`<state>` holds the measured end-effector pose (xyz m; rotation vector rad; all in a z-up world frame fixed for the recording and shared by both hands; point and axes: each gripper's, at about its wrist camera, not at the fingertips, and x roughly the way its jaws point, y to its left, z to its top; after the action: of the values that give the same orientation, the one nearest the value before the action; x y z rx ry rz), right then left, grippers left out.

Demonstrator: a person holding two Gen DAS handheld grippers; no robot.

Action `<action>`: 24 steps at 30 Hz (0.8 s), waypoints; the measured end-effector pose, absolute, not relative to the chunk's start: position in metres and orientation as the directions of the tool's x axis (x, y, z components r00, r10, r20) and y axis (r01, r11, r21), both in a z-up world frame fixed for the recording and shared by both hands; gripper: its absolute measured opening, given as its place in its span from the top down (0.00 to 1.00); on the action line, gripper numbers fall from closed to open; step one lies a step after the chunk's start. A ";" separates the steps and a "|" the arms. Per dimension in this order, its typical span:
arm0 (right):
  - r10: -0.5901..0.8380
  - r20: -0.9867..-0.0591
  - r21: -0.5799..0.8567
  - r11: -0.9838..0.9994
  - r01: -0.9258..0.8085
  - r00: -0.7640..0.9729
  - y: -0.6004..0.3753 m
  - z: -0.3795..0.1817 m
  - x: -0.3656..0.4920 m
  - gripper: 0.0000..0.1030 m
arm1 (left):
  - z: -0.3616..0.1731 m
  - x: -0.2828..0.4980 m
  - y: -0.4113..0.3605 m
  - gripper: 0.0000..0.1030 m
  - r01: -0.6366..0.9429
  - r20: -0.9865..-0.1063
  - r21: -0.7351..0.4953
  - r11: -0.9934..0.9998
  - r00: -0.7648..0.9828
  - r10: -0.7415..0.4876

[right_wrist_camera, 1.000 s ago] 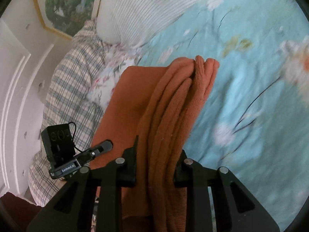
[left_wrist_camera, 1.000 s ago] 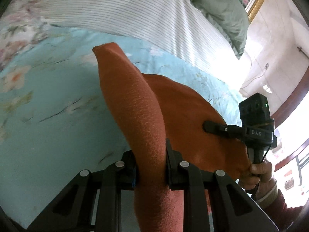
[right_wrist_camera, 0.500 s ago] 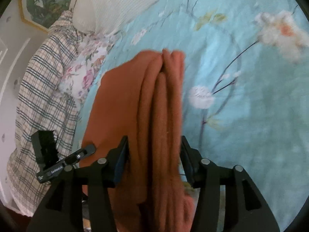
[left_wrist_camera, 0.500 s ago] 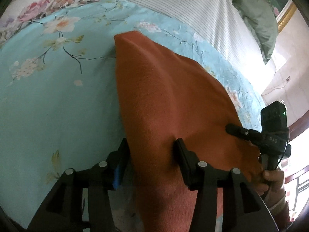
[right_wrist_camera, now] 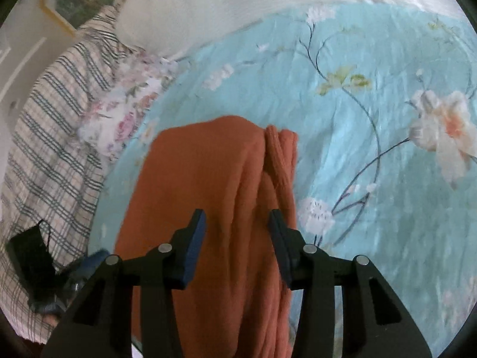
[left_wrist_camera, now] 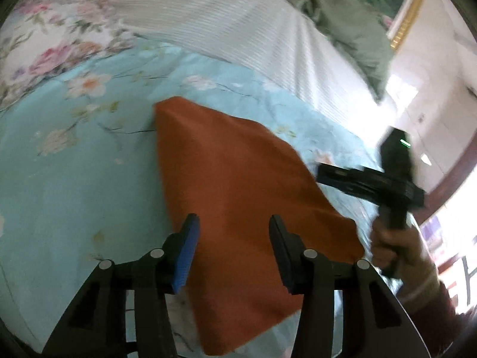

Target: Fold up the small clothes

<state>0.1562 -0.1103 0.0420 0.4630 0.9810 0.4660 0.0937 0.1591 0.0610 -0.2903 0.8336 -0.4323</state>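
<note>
A folded rust-orange garment [left_wrist_camera: 238, 197] lies flat on the light blue floral bedsheet [left_wrist_camera: 74, 179]. My left gripper [left_wrist_camera: 234, 228] is open, its jaws spread over the garment's near edge, holding nothing. In the right wrist view the same garment [right_wrist_camera: 208, 194] shows its stacked ribbed folds on the right side. My right gripper [right_wrist_camera: 237, 225] is open too, jaws apart above the cloth. The right gripper also shows in the left wrist view [left_wrist_camera: 369, 179], held by a hand just past the garment's right edge.
A white striped pillow [left_wrist_camera: 238, 24] and a green blanket [left_wrist_camera: 342, 18] lie at the bed's head. A plaid cloth [right_wrist_camera: 50, 125] and a pink floral cloth [right_wrist_camera: 119, 113] lie left of the garment. The left gripper's body [right_wrist_camera: 32, 265] is at lower left.
Both grippers have opened and let go of the orange garment. It has dropped from hanging bunched in the jaws to lying flat and folded on the sheet.
</note>
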 end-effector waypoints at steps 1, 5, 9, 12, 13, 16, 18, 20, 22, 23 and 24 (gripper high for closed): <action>0.592 -0.662 0.588 0.791 -0.172 0.461 -0.108 0.040 0.162 0.76 | 0.060 0.094 0.155 0.55 0.270 -0.652 -0.409 0.872 0.582 -0.486; 0.610 -0.630 0.585 0.780 -0.223 0.481 -0.100 0.057 0.160 0.89 | 0.048 0.094 0.141 0.59 0.305 -0.676 -0.412 0.858 0.529 -0.513; 0.617 -0.506 0.595 0.756 -0.274 0.603 -0.118 0.093 0.122 0.89 | 0.049 0.088 0.132 0.59 0.331 -0.686 -0.397 0.856 0.513 -0.516; 0.553 -0.574 0.569 0.800 -0.192 0.603 -0.129 0.070 0.117 0.89 | 0.052 0.085 0.127 0.59 0.357 -0.682 -0.396 0.846 0.503 -0.531; 0.539 -0.611 0.571 0.808 -0.149 0.580 -0.131 0.050 0.121 0.89 | 0.050 0.085 0.123 0.59 0.365 -0.687 -0.391 0.845 0.495 -0.531; 0.531 -0.647 0.586 0.805 -0.087 0.547 -0.134 0.015 0.129 0.89 | 0.038 0.086 0.116 0.59 0.360 -0.714 -0.376 0.854 0.476 -0.514; 0.542 -0.630 0.618 0.784 -0.065 0.556 -0.140 0.006 0.130 0.88 | 0.031 0.087 0.114 0.60 0.357 -0.723 -0.365 0.860 0.474 -0.503; 0.532 -0.637 0.607 0.792 -0.062 0.557 -0.140 0.009 0.131 0.83 | 0.029 0.087 0.113 0.60 0.354 -0.723 -0.364 0.862 0.476 -0.501; 0.518 -0.650 0.590 0.805 -0.059 0.556 -0.144 0.012 0.129 0.78 | 0.029 0.087 0.114 0.60 0.350 -0.721 -0.375 0.858 0.471 -0.507; 0.507 -0.658 0.581 0.812 -0.052 0.557 -0.146 0.016 0.127 0.78 | 0.030 0.088 0.116 0.60 0.347 -0.722 -0.384 0.856 0.466 -0.513; 0.486 -0.670 0.565 0.824 -0.038 0.562 -0.148 0.023 0.123 0.78 | 0.031 0.090 0.117 0.60 0.345 -0.722 -0.391 0.853 0.460 -0.517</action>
<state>0.1234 -0.1478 0.0226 0.5340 0.9315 0.3264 0.0897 0.1166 0.0311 -0.2003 0.9550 -0.5344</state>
